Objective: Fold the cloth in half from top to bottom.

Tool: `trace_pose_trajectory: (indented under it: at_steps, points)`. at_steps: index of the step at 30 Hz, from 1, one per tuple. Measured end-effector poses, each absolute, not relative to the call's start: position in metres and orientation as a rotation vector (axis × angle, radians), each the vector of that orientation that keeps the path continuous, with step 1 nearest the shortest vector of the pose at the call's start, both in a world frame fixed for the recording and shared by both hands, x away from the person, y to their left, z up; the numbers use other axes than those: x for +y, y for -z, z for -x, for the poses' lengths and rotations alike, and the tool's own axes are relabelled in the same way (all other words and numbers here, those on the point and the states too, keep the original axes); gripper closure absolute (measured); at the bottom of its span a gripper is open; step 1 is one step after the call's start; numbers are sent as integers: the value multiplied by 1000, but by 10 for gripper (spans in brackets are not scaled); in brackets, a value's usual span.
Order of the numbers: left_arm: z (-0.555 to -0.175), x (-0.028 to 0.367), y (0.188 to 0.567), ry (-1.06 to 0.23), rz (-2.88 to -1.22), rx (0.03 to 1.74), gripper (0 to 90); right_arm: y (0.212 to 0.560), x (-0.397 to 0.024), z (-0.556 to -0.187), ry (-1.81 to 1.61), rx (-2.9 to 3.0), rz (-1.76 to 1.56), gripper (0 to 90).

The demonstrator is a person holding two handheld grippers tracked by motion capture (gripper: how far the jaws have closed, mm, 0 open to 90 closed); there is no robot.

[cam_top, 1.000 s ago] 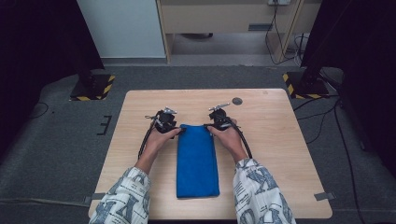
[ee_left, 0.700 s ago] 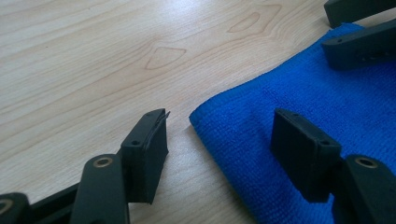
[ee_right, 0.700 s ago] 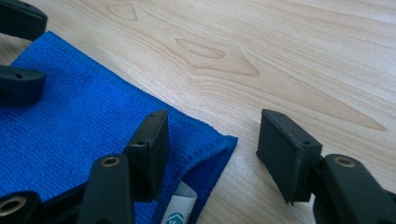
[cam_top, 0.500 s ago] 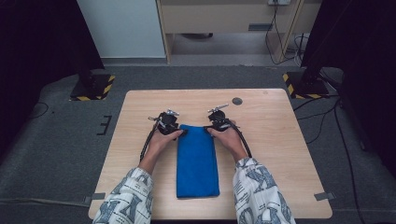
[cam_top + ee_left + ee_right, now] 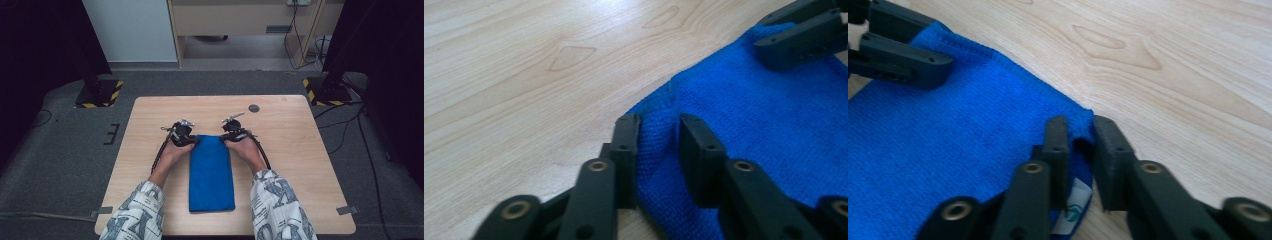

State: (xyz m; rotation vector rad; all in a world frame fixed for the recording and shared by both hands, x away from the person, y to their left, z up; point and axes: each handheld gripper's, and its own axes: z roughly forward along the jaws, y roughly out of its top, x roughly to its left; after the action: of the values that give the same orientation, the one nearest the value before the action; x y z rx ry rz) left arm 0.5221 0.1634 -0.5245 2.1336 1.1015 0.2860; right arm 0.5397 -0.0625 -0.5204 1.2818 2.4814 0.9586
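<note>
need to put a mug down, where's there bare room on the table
Bare wood runs along the far edge of the table, apart from a small dark disc, and down both sides of the blue cloth. It is crowded at the cloth's far corners, where the left gripper and right gripper pinch it.

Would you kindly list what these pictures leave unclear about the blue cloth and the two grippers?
- High view: the far corners of the blue cloth are hidden under the left gripper and right gripper; the jaws are too small to read there.
- Right gripper view: the white label is partly hidden by a jaw, and its print is unreadable.
- Left gripper view: the cloth's near end is cut off by the frame edge.
</note>
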Motion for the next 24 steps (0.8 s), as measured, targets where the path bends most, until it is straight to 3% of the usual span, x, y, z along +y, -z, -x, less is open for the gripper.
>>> trace_pose_trajectory:
  at_steps: [8, 24]
  points:
    - [-519, 163, 524, -263, -2121, 1106, 846, 520, -62, -537, -973, 2484, -1259, 871]
    - [-522, 149, 482, -342, -2030, 1050, 854, 482, -88, -533, -1132, 2361, -1259, 874]
